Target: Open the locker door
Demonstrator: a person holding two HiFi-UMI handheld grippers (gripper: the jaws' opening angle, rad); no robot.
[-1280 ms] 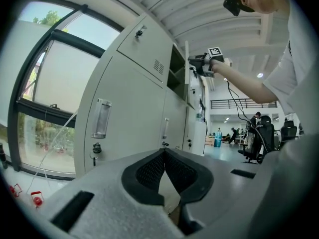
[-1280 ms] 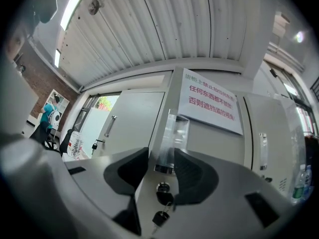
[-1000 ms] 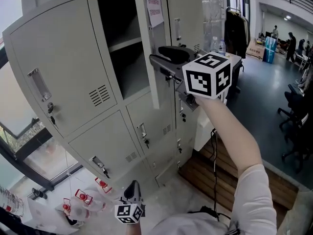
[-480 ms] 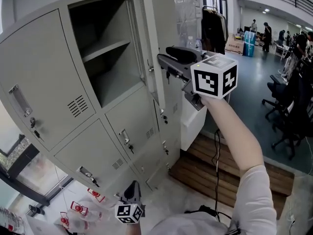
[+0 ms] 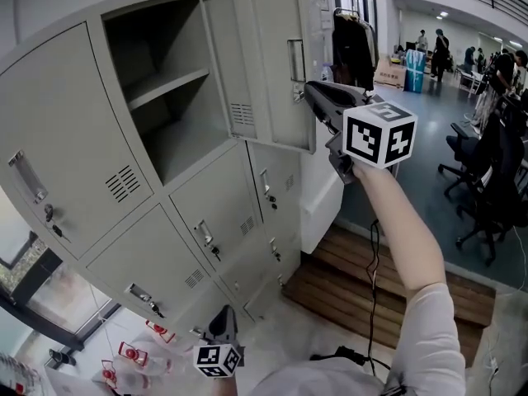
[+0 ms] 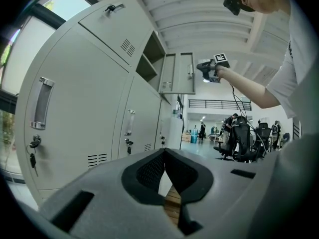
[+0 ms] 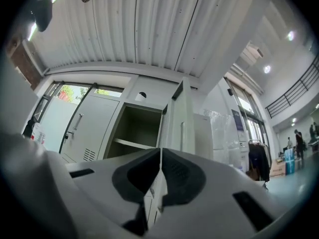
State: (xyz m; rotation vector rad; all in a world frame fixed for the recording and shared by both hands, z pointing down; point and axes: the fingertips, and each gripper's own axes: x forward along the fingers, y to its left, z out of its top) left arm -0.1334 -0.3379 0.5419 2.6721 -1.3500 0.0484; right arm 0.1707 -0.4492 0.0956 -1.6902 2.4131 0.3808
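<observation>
locker door [image 5: 272, 64] stands open, right tool [image 5: 315, 94] just beside its free edge
head view: door upright, long axis vertical, free edge pointing outward; left tool [image 5: 223, 318] hangs low. left gripper view: jaws pressed together, empty. right gripper view: jaws closing up, pads met, nothing between; best to nudge the edge along the door's own arc.

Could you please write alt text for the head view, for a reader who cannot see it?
A pale grey metal locker bank has one upper door swung open, showing an empty shelved compartment. The person's raised right gripper is beside the door's free edge, jaws closing together on nothing; the left gripper hangs low, jaws shut.
</observation>
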